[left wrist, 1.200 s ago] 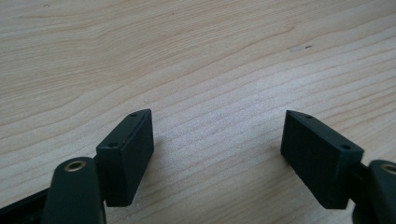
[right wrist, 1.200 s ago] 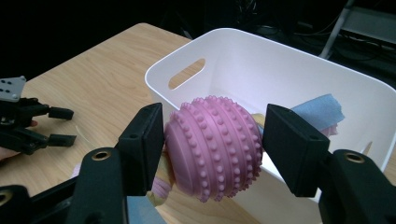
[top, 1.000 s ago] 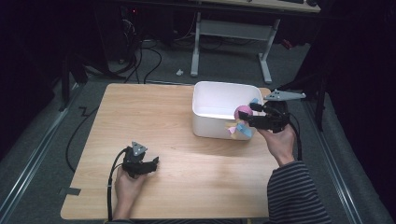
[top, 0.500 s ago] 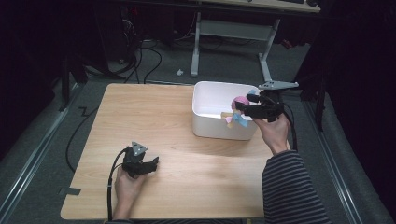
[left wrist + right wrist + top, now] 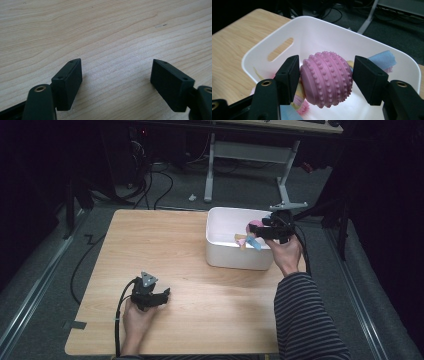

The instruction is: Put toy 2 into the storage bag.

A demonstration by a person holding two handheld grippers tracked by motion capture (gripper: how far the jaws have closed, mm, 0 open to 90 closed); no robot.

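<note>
two grippers are in your hands; your right gripper (image 5: 325, 75) is clamped on the pink knobbly rubber ball (image 5: 326, 78), with pastel fabric strips, blue, yellow and pink (image 5: 246, 241), trailing from it; the ball hangs over the open white plastic bin (image 5: 220, 252) at the far right of the light wooden desk (image 5: 165, 240), above its inside and not resting on the floor of the bin; to set it down well, i judge you should lower it further before you part the jaws, so the ball does not bounce out; keep it away from the rim and the slot handle (image 5: 280, 49); your left gripper (image 5: 117, 82) has its jaws wide apart, holding nothing, low over bare wood near the front left; leave it there.
</note>
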